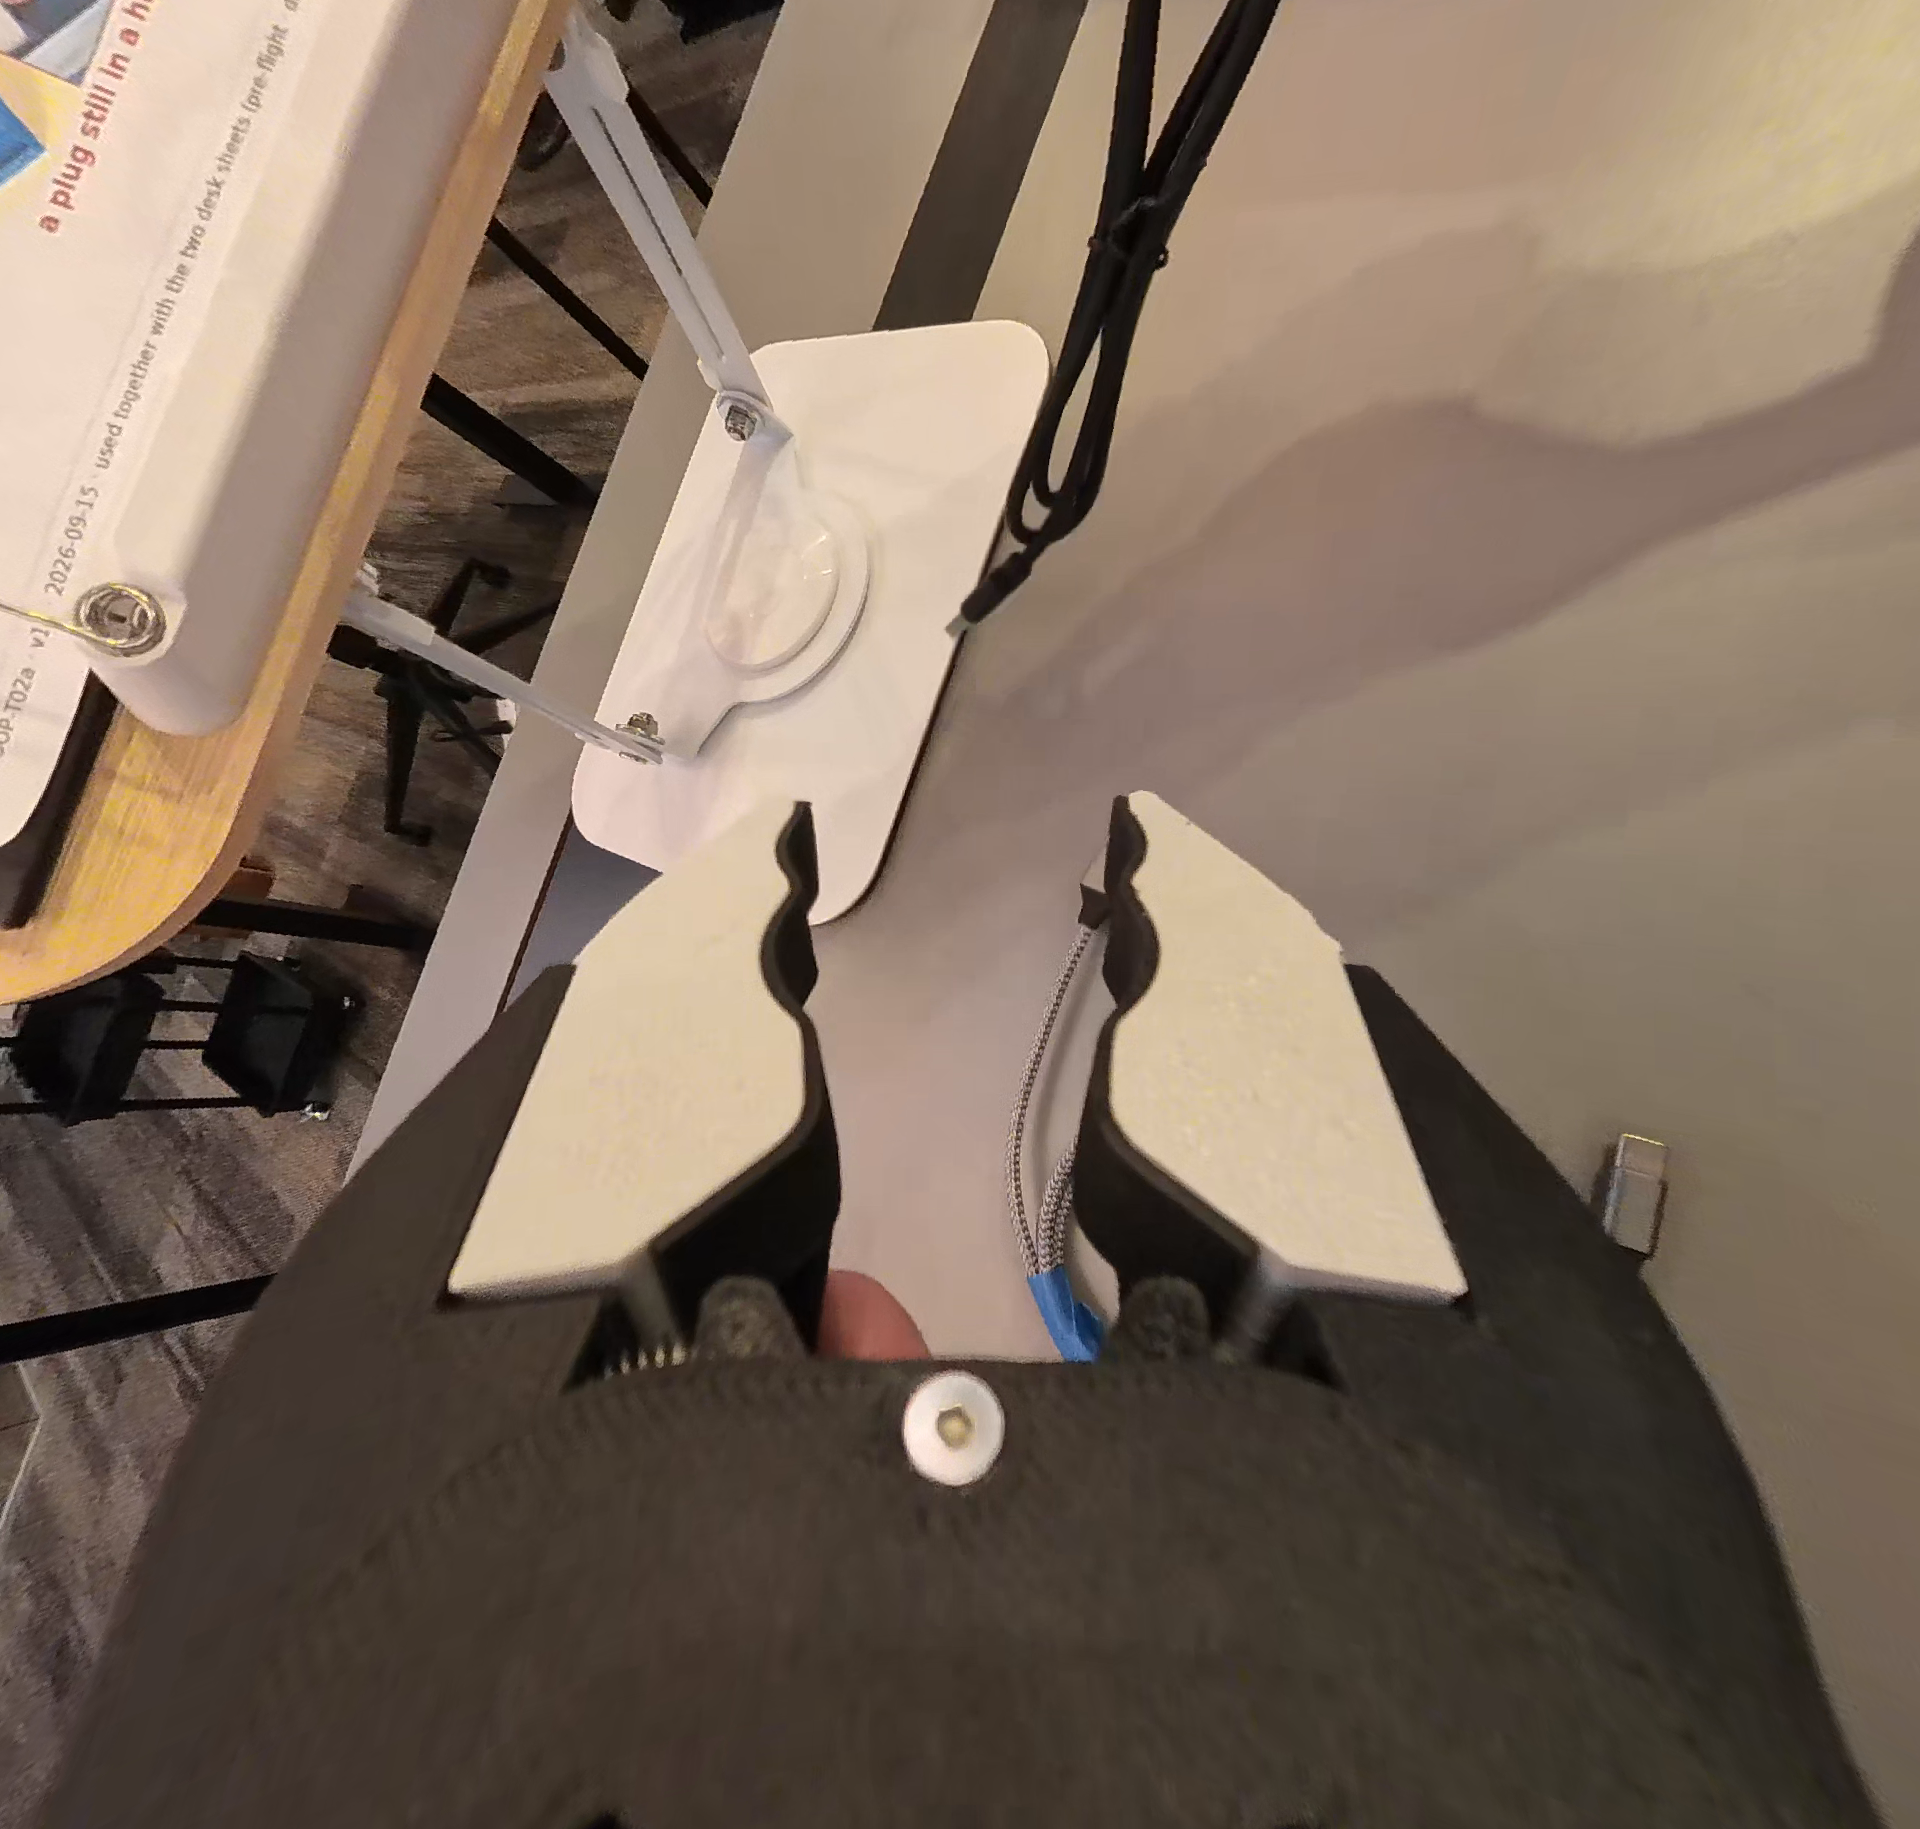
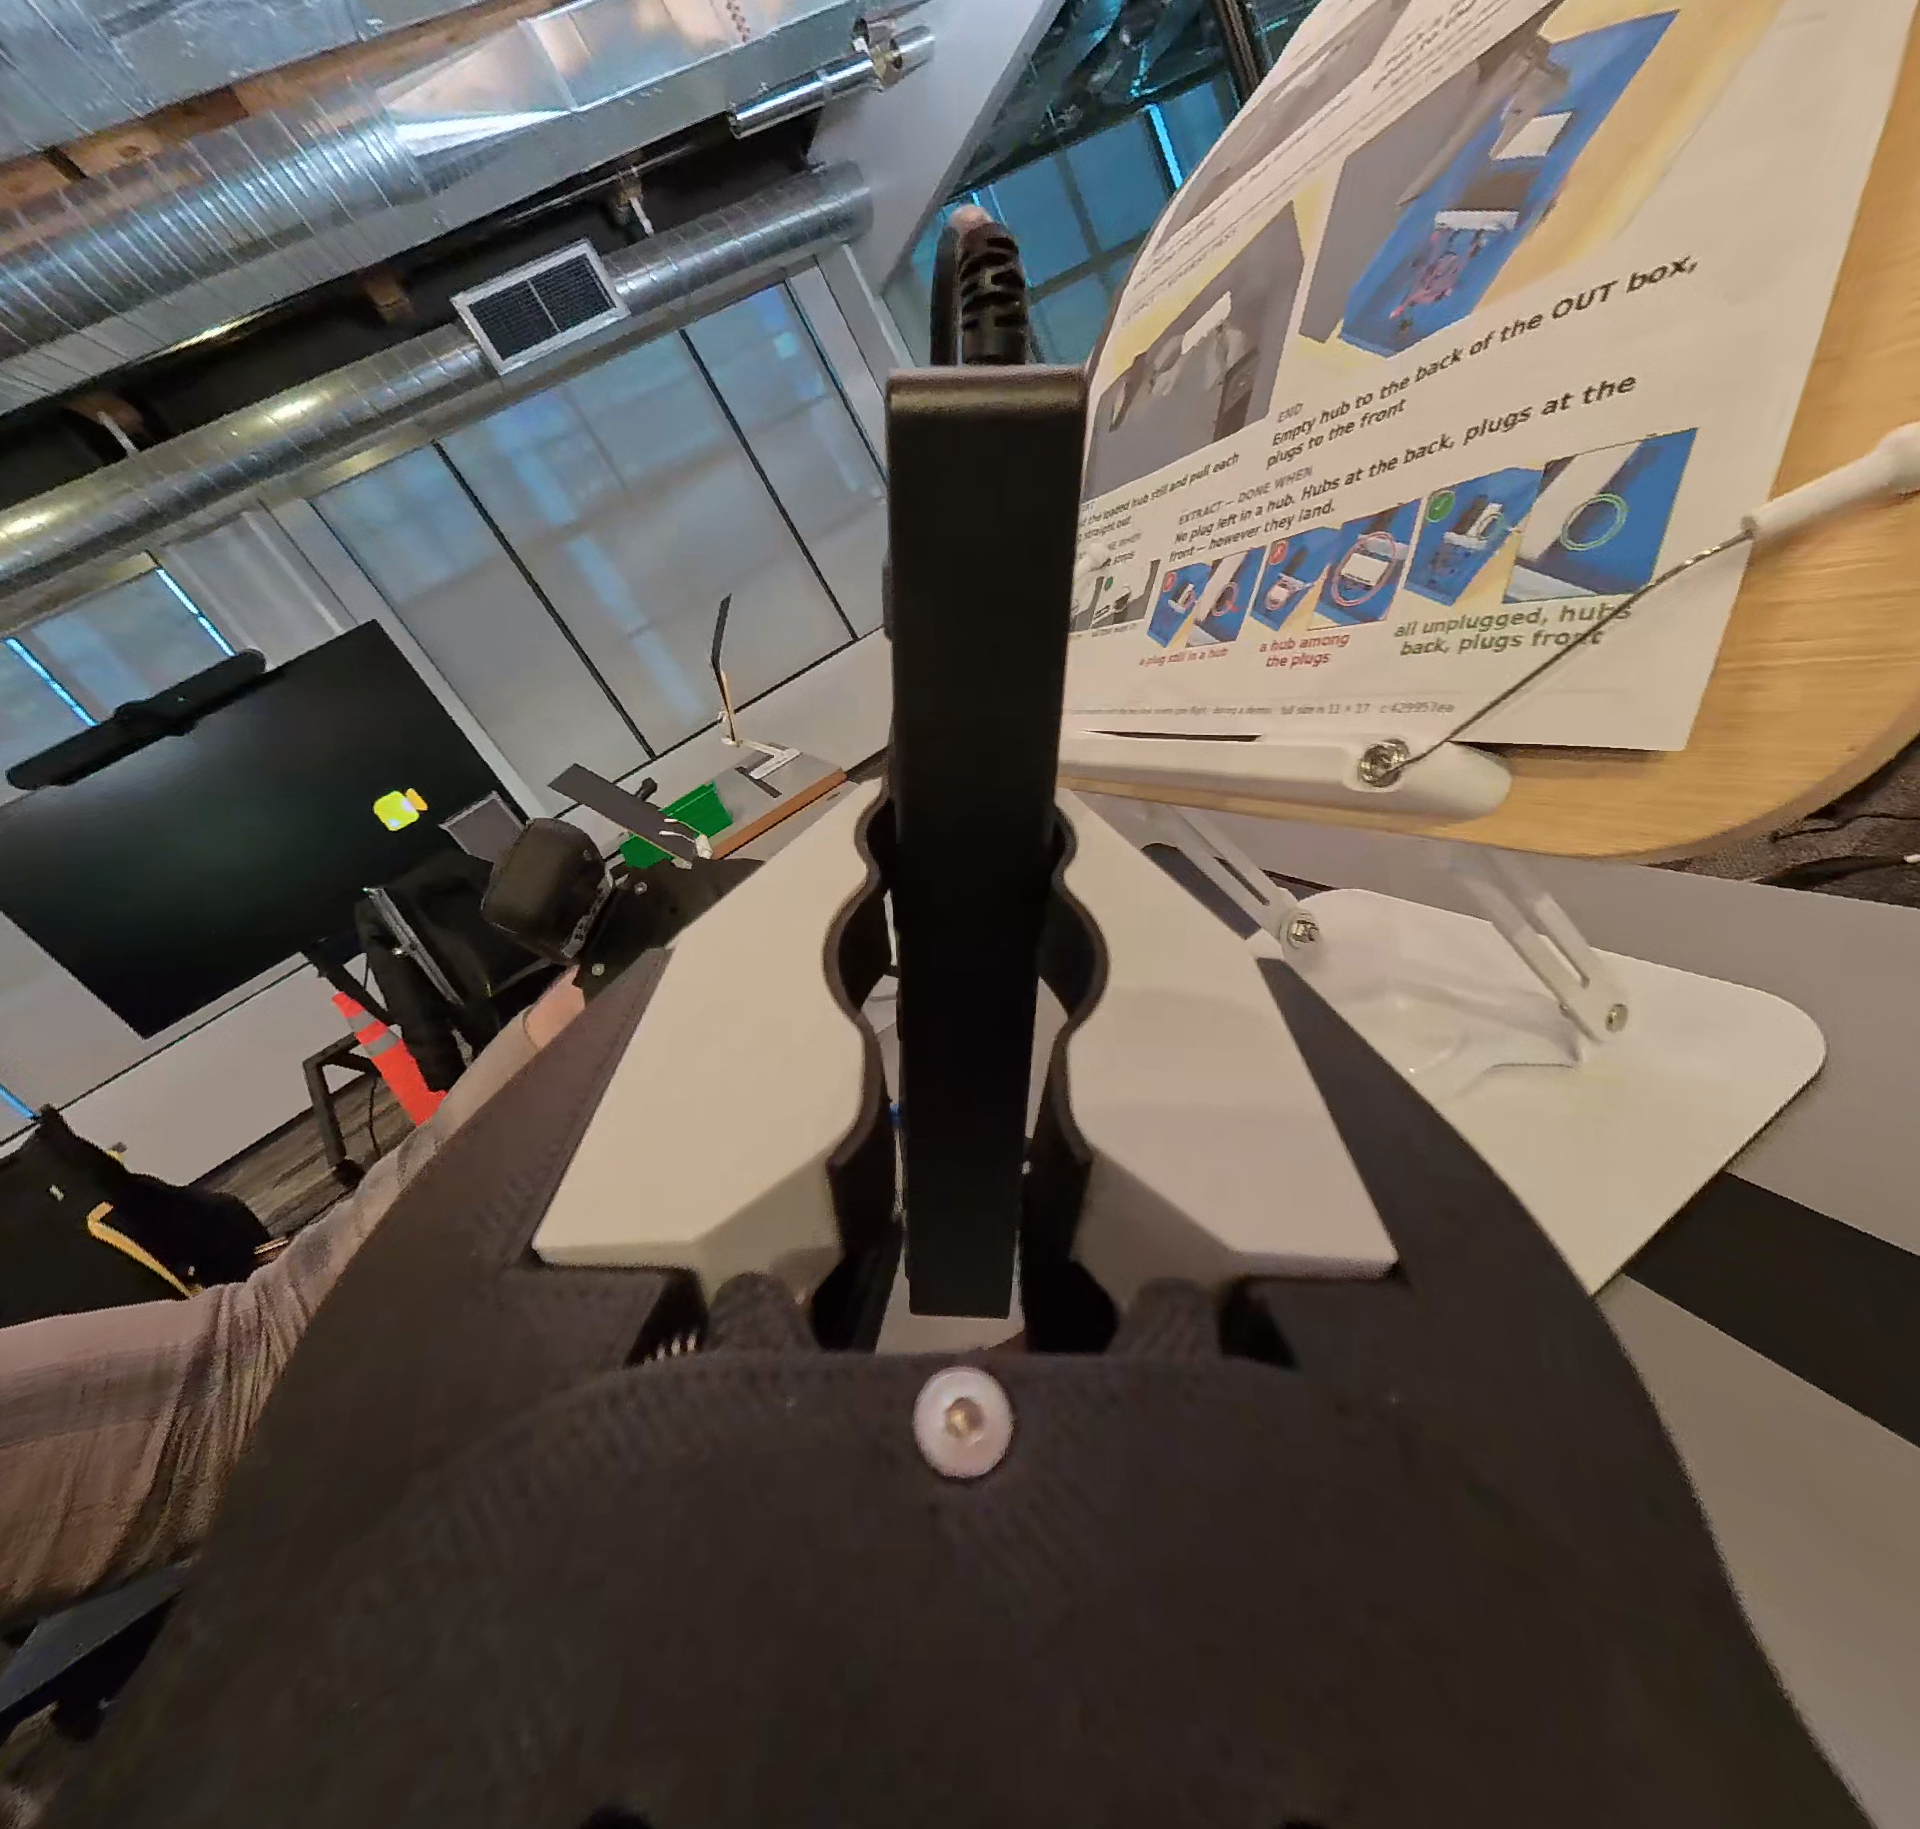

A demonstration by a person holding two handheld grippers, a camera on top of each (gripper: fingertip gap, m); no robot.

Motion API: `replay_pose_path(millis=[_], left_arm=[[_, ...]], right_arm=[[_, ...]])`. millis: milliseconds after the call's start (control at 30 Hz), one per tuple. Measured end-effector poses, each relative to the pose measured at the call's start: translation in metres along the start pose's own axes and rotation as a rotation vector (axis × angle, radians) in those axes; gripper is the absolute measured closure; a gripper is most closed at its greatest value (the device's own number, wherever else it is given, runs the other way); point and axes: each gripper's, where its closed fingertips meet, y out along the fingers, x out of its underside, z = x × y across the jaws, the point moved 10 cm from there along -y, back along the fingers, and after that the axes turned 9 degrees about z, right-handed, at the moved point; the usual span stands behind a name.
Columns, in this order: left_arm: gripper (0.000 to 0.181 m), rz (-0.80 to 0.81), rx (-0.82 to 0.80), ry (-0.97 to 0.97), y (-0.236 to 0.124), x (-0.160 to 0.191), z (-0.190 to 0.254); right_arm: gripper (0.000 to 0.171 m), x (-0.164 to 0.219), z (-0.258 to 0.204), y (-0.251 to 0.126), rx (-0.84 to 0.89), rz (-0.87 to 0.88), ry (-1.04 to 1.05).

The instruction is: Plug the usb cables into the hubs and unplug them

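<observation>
Your left claw (image 1: 961,849) hung released over the pale counter (image 1: 1455,636), its fingers apart with nothing between them. A braided grey cable (image 1: 1044,1104) with blue tape ran beside its right finger, and a silver plug (image 1: 1633,1189) lay just beyond. Ahead stood the white stand base (image 1: 831,553) of the wooden board (image 1: 395,325), with a tied bundle of black cable (image 1: 1122,221) to its right. Your right claw (image 2: 971,844) was clenched on the black hub (image 2: 982,740), held upright, its black cord (image 2: 987,293) at the top. The instruction sheet (image 2: 1455,377) stood close on its right.
</observation>
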Motion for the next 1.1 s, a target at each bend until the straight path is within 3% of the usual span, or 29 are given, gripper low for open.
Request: replay_pose_path(millis=[233,400,533,600,733,900,1100], left_arm=[[0.127,0.101,-0.038,-0.006,-0.007,-0.017,-0.001],[0.113,0.312,-0.007,-0.075,-0.001,-0.052,0.015],[0.107,0.344,0.038,-0.147,0.012,-0.065,0.028],[0.104,0.401,0.162,-0.251,0.017,-0.063,0.032],[0.119,0.626,0.443,-0.46,0.011,-0.064,0.034],[0.145,0.63,0.43,-0.481,0.012,-0.062,0.033],[0.153,0.658,0.477,-0.555,0.013,-0.062,0.033]], right_arm=[[0.15,0.006,-0.026,0.015,0.125,-0.129,-0.336],[0.15,0.018,-0.037,0.027,-0.026,-0.054,-0.092],[0.149,0.027,-0.046,0.036,-0.121,-0.059,0.014],[0.15,0.032,-0.05,0.04,-0.171,-0.085,0.058],[0.151,0.041,-0.055,0.046,-0.235,-0.15,0.095],[0.15,0.052,-0.059,0.051,-0.287,-0.209,0.122],[0.147,0.048,-0.068,0.052,-0.306,-0.217,0.012]])
